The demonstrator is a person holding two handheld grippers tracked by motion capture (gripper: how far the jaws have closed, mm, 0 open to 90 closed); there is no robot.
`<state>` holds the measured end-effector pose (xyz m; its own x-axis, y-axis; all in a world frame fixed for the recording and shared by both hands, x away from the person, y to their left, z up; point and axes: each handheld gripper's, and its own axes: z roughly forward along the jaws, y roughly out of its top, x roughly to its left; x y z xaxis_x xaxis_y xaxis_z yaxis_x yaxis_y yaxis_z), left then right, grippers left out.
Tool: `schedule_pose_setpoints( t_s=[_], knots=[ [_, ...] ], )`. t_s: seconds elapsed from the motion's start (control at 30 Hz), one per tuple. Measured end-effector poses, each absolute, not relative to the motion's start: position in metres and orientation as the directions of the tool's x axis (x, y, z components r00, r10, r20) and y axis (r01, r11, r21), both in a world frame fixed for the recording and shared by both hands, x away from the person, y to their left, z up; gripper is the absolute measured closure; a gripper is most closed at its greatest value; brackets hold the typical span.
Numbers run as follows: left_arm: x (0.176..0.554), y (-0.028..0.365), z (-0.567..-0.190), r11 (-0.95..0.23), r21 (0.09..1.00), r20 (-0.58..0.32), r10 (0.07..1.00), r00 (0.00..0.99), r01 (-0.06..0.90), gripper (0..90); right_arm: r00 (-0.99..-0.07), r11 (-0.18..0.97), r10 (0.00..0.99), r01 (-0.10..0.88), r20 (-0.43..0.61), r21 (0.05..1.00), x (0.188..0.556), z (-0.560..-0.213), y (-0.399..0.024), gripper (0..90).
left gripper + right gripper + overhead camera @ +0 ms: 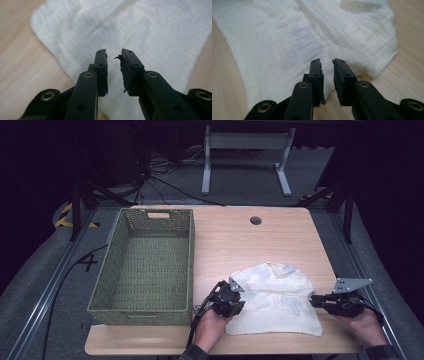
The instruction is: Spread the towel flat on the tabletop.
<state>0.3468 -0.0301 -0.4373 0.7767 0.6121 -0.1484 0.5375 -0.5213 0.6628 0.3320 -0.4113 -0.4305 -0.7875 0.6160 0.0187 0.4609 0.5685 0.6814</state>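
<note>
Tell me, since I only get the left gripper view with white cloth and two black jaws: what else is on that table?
Observer: A green woven basket stands left of the cloth, with nothing inside it.
Operator: Is there a second gripper?
Observer: Yes, the right gripper is at the cloth's right edge, jaws slightly apart with nothing between them.
Operator: And where is mine?
Observer: The left gripper is at the cloth's left edge, close to the basket's near right corner.

you face a light wooden tabletop [280,240] on grey floor [240,190]; beyond it stands a white table frame [245,155], with cables [155,177] trailing into what looks like dark, unlit surroundings.
</note>
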Motion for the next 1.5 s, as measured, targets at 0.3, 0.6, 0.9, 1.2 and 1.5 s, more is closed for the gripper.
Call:
schedule_pose_setpoints(
  t_s=[0.3, 0.6, 0.9, 1.2, 1.5],
  knots=[
    [0.395, -0.039, -0.431, -0.498, 0.697, -0.082, 0.659, 0.748, 0.516, 71.8, -0.759, 0.527, 0.651, 0.465, 0.013, 0.711, 0.373, -0.421, -0.408, 72.3],
    [0.452, -0.051, -0.436, -0.478, 0.695, -0.129, 0.651, 0.748, 0.537, 62.2, -0.747, 0.51, 0.664, 0.484, 0.033, 0.712, 0.419, -0.421, -0.397, 65.5],
    [0.47, -0.07, -0.448, -0.51, 0.686, -0.144, 0.604, 0.784, 0.519, 60.5, -0.743, 0.495, 0.666, 0.507, 0.066, 0.706, 0.444, -0.428, -0.391, 61.3],
    [0.471, -0.081, -0.454, -0.55, 0.671, -0.134, 0.569, 0.811, 0.497, 86.8, -0.765, 0.526, 0.64, 0.51, 0.079, 0.681, 0.45, -0.437, -0.384, 86.8],
    [0.451, -0.056, -0.415, -0.498, 0.747, -0.054, 0.615, 0.787, 0.441, 88.3, -0.782, 0.508, 0.623, 0.421, 0.017, 0.752, 0.434, -0.411, -0.384, 88.3]
  ],
)
